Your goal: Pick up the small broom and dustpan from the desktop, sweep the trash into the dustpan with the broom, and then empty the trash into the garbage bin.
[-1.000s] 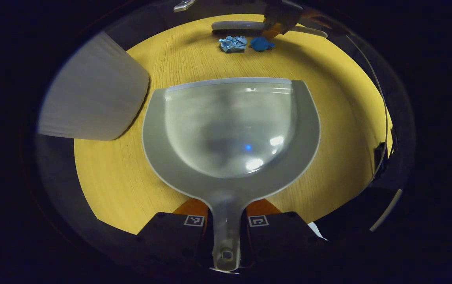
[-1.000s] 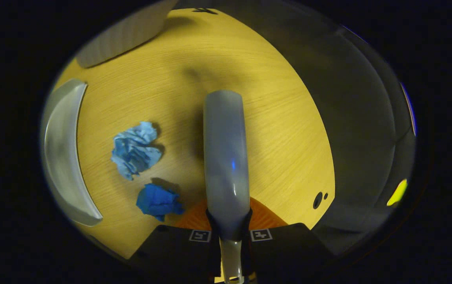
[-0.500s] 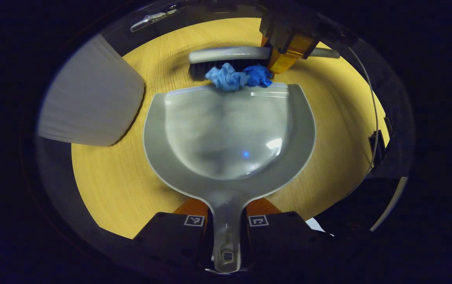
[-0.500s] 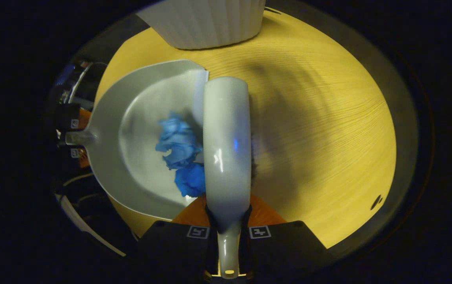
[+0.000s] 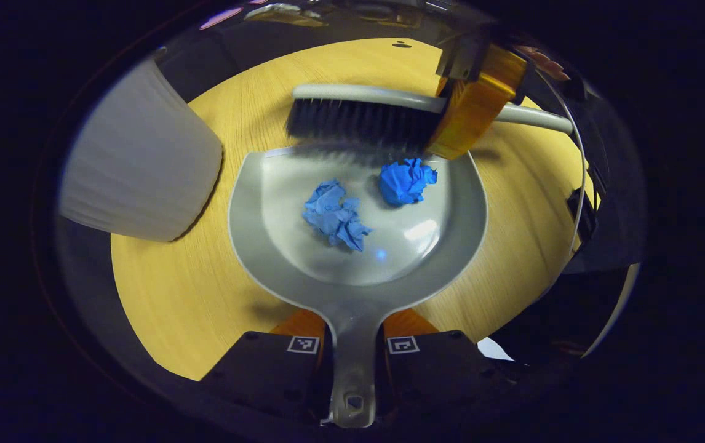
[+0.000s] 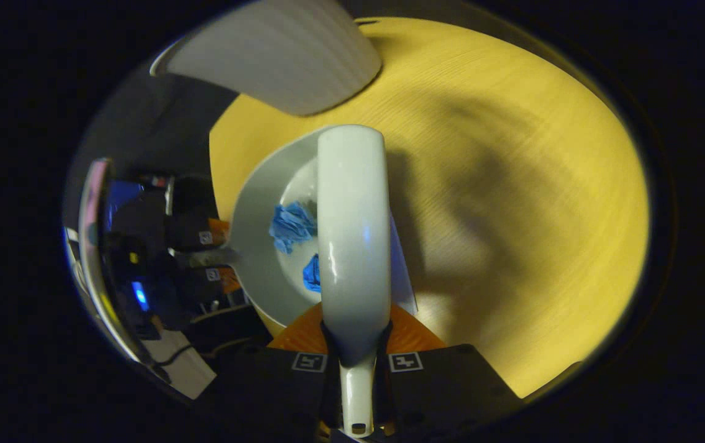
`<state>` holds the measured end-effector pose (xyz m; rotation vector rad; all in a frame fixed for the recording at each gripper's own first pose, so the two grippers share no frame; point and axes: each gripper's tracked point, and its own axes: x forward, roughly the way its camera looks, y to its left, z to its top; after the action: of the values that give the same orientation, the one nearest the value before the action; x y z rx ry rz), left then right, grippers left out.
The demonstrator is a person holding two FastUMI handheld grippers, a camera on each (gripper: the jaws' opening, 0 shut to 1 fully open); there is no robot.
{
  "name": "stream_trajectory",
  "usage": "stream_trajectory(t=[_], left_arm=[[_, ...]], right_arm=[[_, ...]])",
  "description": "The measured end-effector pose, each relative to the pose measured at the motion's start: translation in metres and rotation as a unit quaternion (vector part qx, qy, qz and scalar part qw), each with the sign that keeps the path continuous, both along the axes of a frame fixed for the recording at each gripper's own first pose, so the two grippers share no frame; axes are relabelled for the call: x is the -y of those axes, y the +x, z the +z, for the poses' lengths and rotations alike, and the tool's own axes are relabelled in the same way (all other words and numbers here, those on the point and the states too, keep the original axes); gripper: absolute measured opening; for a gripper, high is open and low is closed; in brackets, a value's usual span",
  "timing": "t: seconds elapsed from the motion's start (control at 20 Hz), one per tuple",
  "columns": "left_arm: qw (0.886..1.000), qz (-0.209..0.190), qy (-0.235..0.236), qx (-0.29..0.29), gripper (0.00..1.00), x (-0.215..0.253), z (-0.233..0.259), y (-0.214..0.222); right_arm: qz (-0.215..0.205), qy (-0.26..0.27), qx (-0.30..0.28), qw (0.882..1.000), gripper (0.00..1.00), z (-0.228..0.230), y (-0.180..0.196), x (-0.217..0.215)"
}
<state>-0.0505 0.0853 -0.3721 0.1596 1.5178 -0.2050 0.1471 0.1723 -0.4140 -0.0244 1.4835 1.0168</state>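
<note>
Each claw of mine, left [image 5: 352, 344] and right [image 6: 357, 363], wore boxy dark housings bearing small square black-and-white markers.

Pretty dim overall, warm light on the surface [image 5: 192, 307]. Glare spots on the dustpan [image 5: 420, 231], broom [image 6: 352, 246] casts soft shadows, edges heavily warped and blurry.

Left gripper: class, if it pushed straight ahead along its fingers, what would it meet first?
Probably the broom. The left gripper holds the dustpan, and the bristles hang at its front lip; depth is unclear, so it might pass beneath.
</note>
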Motion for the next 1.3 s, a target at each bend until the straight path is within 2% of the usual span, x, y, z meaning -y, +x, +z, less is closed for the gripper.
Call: stream_trajectory(t=[0.15, 0.3, 0.4, 0.6, 0.7, 0.9, 1.05, 1.3], left_arm=[[0.999, 0.001, -0.016, 0.034, 0.24, 0.003, 0.005, 0.007], [0.997, -0.002, -0.024, 0.078, 0.24, 0.004, 0.022, 0.021], [0.994, -0.011, -0.021, 0.110, 0.24, 0.005, 0.036, 0.029], [0.986, -0.029, -0.002, 0.162, 0.24, -0.011, 0.082, 0.058], [0.983, -0.027, -0.008, 0.183, 0.24, -0.014, 0.108, 0.076], [0.970, -0.039, 0.024, 0.240, 0.24, -0.053, 0.164, 0.120], [0.959, -0.057, 0.093, 0.263, 0.23, -0.112, 0.198, 0.148], [0.944, -0.078, 0.224, 0.227, 0.23, -0.221, 0.232, 0.158]], right_arm=[[-0.099, 0.081, 0.016, 0.992, 0.22, 0.040, 0.006, 0.010], [-0.180, 0.115, 0.064, 0.975, 0.22, 0.047, 0.016, 0.033], [-0.241, 0.119, 0.105, 0.958, 0.21, 0.056, 0.020, 0.058], [-0.340, 0.167, 0.169, 0.910, 0.21, 0.081, 0.003, 0.092], [-0.363, 0.177, 0.183, 0.896, 0.21, 0.080, -0.007, 0.104], [-0.367, 0.161, 0.217, 0.890, 0.21, 0.039, -0.026, 0.125], [-0.378, 0.169, 0.204, 0.887, 0.21, 0.013, -0.051, 0.139], [-0.376, 0.153, 0.195, 0.893, 0.21, -0.050, -0.091, 0.149]])
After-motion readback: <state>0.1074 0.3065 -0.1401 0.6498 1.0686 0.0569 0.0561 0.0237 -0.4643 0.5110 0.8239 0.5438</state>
